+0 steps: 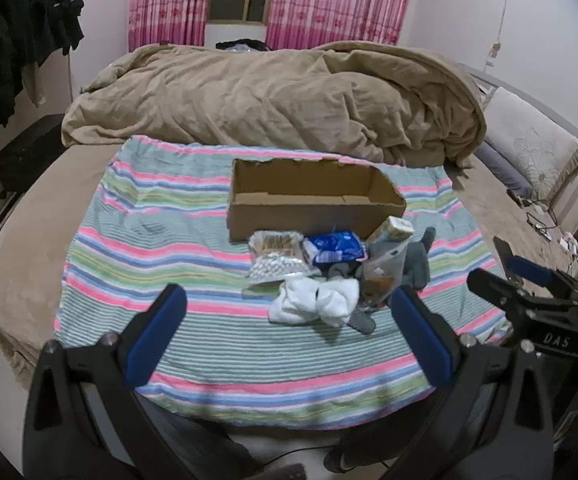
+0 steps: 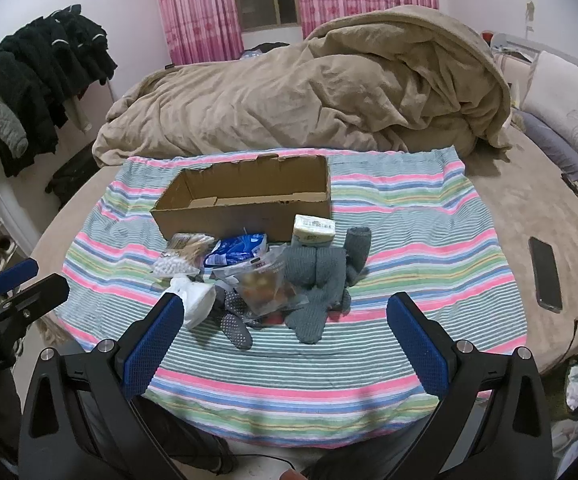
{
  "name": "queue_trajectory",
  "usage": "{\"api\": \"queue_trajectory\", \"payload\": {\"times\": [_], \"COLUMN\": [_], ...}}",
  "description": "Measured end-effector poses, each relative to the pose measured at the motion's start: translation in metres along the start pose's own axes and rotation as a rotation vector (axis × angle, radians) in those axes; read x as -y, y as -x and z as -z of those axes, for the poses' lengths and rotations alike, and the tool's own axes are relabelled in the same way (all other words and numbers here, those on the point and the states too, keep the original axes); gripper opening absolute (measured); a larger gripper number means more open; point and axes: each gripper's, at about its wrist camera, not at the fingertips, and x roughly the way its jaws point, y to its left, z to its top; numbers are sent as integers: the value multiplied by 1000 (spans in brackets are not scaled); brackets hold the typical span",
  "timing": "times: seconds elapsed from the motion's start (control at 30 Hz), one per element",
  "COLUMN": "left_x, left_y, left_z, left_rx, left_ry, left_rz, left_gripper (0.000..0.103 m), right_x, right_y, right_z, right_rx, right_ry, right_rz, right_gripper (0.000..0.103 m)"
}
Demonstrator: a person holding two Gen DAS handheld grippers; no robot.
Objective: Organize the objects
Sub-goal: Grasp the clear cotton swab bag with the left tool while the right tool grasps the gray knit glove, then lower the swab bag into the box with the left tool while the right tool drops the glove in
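Note:
An open empty cardboard box [image 1: 313, 200] [image 2: 245, 204] sits on a striped cloth [image 1: 169, 248] [image 2: 409, 240] on the bed. In front of it lies a pile: a clear bag of cotton swabs and balls [image 1: 275, 254] [image 2: 183, 256], a blue packet [image 1: 335, 246] [image 2: 237, 250], a clear snack pouch [image 1: 383, 268] [image 2: 265, 284], a small pale carton [image 2: 313, 229], white socks [image 1: 315, 300] [image 2: 197, 300] and grey socks [image 2: 321, 284]. My left gripper [image 1: 289, 322] is open and empty, just short of the pile. My right gripper [image 2: 285, 328] is open and empty, near the grey socks.
A bunched tan blanket [image 1: 269, 96] [image 2: 309, 96] lies behind the box. A black phone [image 2: 545, 274] rests on the bed at right. Dark clothes [image 2: 45, 76] hang at left. The right gripper shows at the right edge of the left wrist view [image 1: 529, 280].

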Motion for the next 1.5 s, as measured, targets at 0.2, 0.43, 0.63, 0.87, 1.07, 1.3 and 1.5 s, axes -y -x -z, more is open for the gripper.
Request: {"api": "queue_trajectory", "payload": {"times": [0.2,0.43,0.63,0.87,1.07,1.3,1.5], "left_x": [-2,-7,-12,-23,-31,-30,-29], "left_y": [-20,-63,-109,-165,-193,-208,-189], "left_z": [-4,-13,-20,-19,-17,-12,-15], "left_rx": [-17,-59,-106,-174,-201,-240,-204], "left_ry": [-3,2,6,19,37,32,26], "left_rz": [15,23,18,1,14,68,93], "left_gripper": [102,102,102,92,90,57,48], "right_x": [13,34,56,73,79,73,73], "right_y": [-14,-48,-82,-125,-154,-161,-145], "right_z": [-9,-14,-17,-16,-17,-15,-18], "right_rx": [-11,-38,-78,-123,-168,-189,-163], "right_ry": [-17,-43,-81,-108,-136,-135,-128], "right_rz": [1,16,37,23,-19,-135,-138], "right_gripper": [103,103,103,98,89,48,27]}}
